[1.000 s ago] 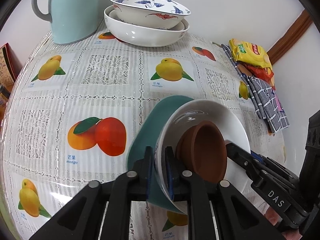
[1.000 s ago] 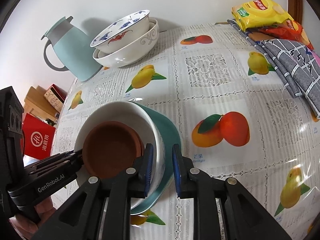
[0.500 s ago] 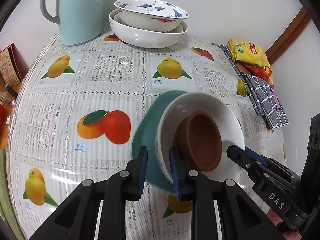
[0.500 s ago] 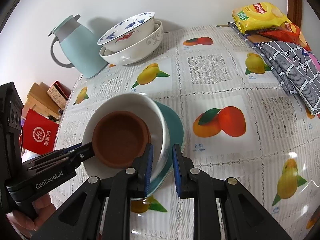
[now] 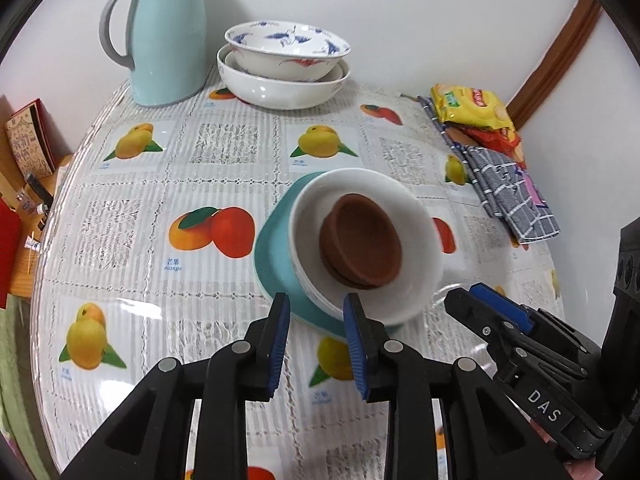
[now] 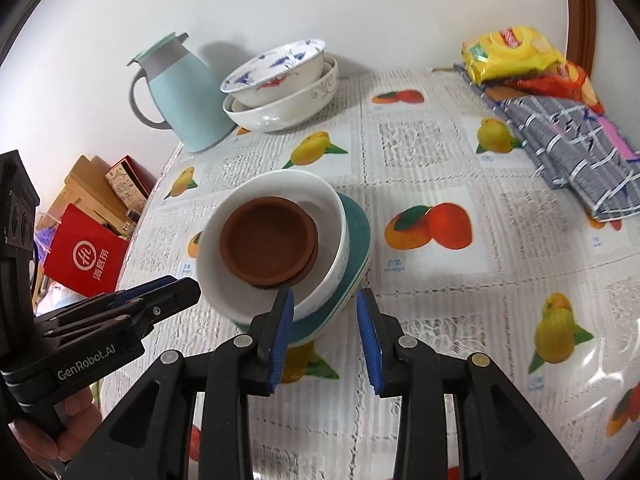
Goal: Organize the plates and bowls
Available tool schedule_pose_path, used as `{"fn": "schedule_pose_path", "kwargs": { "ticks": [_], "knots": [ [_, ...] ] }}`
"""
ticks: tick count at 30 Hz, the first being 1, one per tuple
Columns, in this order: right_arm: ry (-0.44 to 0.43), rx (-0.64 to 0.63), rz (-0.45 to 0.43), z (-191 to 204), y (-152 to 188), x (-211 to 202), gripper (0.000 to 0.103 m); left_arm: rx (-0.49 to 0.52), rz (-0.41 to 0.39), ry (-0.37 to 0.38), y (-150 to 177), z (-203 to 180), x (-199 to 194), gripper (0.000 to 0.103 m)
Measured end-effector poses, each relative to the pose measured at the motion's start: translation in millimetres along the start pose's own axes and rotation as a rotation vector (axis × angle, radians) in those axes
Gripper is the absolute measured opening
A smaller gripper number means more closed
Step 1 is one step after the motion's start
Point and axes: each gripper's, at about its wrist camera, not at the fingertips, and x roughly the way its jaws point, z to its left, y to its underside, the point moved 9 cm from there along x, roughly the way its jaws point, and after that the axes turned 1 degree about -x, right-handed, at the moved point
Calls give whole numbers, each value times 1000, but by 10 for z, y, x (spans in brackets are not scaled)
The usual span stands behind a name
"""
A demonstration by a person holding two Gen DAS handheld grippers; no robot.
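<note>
Left tongs point(image 5: 316, 320) spread, empty, near teal plate point(image 5: 276, 256) edge. Right tongs point(image 6: 326, 318) spread, empty, near white bowl point(image 6: 328, 216).

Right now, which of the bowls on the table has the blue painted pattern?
The patterned bowl nested atop the plain white bowl beside the jug; the near white bowl holds brown dishes.

The brown dish point(image 5: 362, 242) looks like matt, unglazed clay. The white bowl point(image 5: 416, 224) beneath it and the teal plate point(image 5: 276, 252) are smooth, glossy ceramic. A shiny clear plastic sheet covers the table point(image 5: 132, 236). The dishcloth point(image 6: 576, 152) at its far right edge is woven cloth, the snack packets point(image 6: 516, 56) glossy.
</note>
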Motion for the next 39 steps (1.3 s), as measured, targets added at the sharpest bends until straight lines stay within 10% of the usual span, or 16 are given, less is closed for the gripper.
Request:
{"fn": "schedule_pose_path", "kwargs": {
  "ticks": [8,22,28,39],
  "knots": [
    [146,-85,-131,-31,104,-630,56,53,-104,-16,110,-248,-430,44],
    [254,-28,-237,-352,583,-1539,59,133,-306,-101,498,-713,-1204,85],
    [263,22,-284,-514,810,-1865,92,166,-344,-127,722,-895,-1379,88],
    [306,52,-295,-655,1120,-2192,93,164,-363,-106,965,-1084,-1547,89]
  ]
}}
